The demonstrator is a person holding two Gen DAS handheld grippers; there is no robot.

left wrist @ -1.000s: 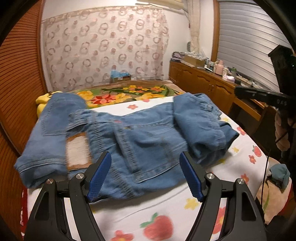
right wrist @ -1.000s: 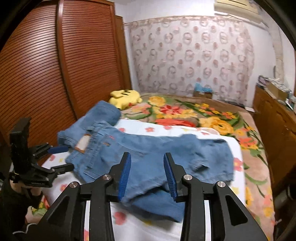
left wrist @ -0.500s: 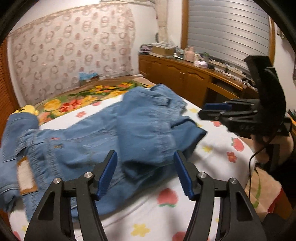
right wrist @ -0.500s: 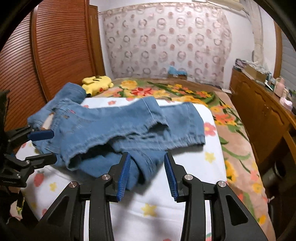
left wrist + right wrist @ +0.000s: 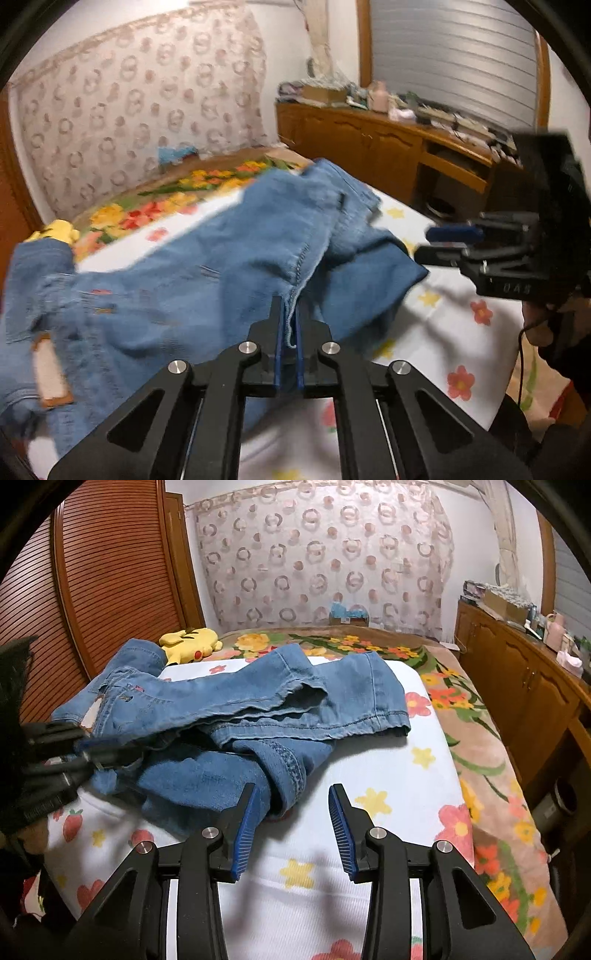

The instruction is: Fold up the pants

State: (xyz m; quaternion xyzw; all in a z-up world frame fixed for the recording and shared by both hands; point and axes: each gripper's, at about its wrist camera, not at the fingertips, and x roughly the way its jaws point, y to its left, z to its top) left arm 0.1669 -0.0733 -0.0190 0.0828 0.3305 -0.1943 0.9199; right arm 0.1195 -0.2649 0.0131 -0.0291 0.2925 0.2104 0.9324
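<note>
A pair of blue jeans (image 5: 221, 266) lies crumpled across the white flower-print sheet (image 5: 388, 775) of the bed, legs doubled over. A tan waistband patch (image 5: 50, 369) shows at the left. My left gripper (image 5: 290, 306) is shut on a stitched edge of the jeans, the fabric pinched between its blue pads. In the right wrist view the left gripper (image 5: 88, 751) grips the jeans (image 5: 258, 701) at their near left side. My right gripper (image 5: 292, 790) stands open just above the sheet, nothing between its fingers, a folded leg end beside its left finger. The right gripper (image 5: 424, 244) hovers at the bed's right side.
A yellow plush toy (image 5: 190, 644) lies at the head of the bed. A floral blanket (image 5: 480, 757) runs along the right side. A cluttered wooden sideboard (image 5: 369, 147) stands to the right, a louvred wooden door (image 5: 110, 572) to the left.
My left gripper swung from the waistband toward the leg ends and its jaws went from wide open to shut on the denim edge. The right gripper kept its opening and turned a little.
</note>
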